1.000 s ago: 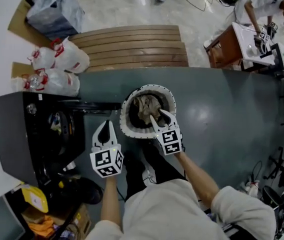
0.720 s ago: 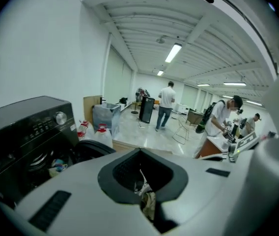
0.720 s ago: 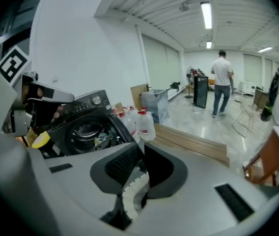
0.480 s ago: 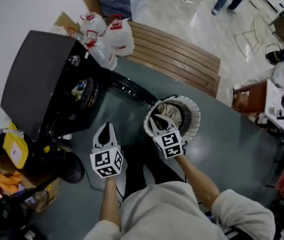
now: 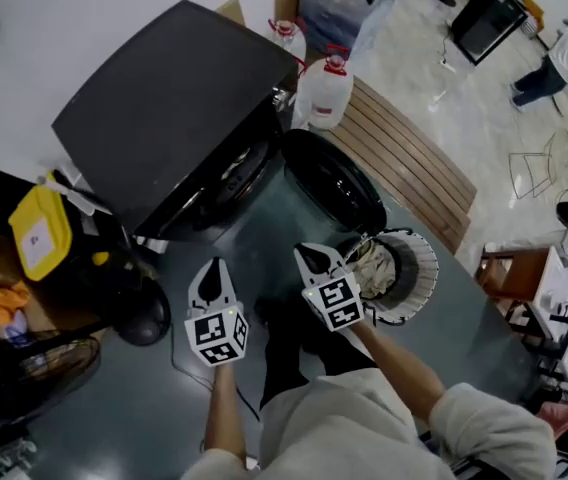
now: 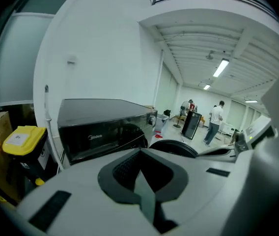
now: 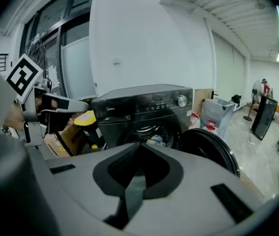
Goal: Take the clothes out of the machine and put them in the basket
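Note:
The black washing machine (image 5: 174, 98) stands at the upper left with its round door (image 5: 336, 180) swung open. The right gripper view shows a few clothes (image 7: 155, 139) inside its drum. The white ribbed basket (image 5: 419, 268) sits on the floor at the right, with beige clothes (image 5: 372, 266) in it. My right gripper (image 5: 309, 255) hangs just left of the basket; its jaws have just been closing and are shut with nothing between them. My left gripper (image 5: 214, 265) is beside it, also shut and empty. Both point towards the machine (image 7: 139, 113).
A yellow container (image 5: 39, 233) and boxes stand left of the machine. Two water jugs (image 5: 322, 88) and a wooden bench (image 5: 414, 168) lie behind the door. A black round stand (image 5: 144, 323) sits on the floor near my left gripper. People stand far off (image 6: 212, 122).
Both grippers swung away from the basket towards the machine. The right gripper, open over the basket's clothes a second ago, has closed empty and left the basket.

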`<state>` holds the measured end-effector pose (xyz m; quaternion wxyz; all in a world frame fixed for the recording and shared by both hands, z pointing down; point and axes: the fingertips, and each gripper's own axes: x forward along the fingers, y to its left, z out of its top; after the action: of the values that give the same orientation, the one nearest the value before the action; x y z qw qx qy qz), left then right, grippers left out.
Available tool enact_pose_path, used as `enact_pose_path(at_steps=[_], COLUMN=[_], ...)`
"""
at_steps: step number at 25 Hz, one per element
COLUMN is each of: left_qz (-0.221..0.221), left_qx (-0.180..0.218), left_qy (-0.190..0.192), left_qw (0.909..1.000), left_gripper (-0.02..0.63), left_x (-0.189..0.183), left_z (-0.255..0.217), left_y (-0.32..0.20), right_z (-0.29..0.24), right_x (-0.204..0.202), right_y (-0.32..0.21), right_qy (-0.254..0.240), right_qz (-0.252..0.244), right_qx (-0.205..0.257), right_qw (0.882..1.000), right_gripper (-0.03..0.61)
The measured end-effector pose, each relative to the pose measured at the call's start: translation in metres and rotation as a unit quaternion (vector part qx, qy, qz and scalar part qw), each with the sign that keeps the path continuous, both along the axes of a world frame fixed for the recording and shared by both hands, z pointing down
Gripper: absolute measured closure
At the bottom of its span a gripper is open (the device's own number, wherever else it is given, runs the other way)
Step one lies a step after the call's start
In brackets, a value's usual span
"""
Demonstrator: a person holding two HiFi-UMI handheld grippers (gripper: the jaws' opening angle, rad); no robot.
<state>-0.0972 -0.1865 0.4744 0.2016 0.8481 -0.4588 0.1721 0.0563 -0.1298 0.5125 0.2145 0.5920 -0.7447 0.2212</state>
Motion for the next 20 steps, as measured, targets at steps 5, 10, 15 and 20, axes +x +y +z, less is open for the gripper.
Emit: enact_pose_path(at_steps=[5,10,15,20], left_qz=[-0.027,-0.05,-0.077,-0.091], left_qx=[-0.001,-0.008,-0.001,0.006], left_qy=[0.002,0.004,0.013,0.013], left_qw=[0.9996,0.9987,0.9969,0.9957], left_gripper=[0.595,0.595,0.595,0.595], left_x=[-0.053,-0.076,-0.075,-0.06], left_z=[0.029,0.056,0.087,0.138], left_y=[-0.015,-0.023,-0.032,-0.036], right_z=[0.018,0.041,0.086,0.149], right_x=[-0.047,-0.059,-0.058,-0.049], right_y=[-0.045,-0.08,-0.102,-0.124], right_qy=[0.016,0.017,0.014,0.005], right_qz=[-0.043,-0.06,-0.072,-0.075], right_qx=[0.011,0.015,0.019,0.024], right_qw=[0.999,0.998,0.997,0.997], right_gripper=[0.555,0.555,0.555,0.555])
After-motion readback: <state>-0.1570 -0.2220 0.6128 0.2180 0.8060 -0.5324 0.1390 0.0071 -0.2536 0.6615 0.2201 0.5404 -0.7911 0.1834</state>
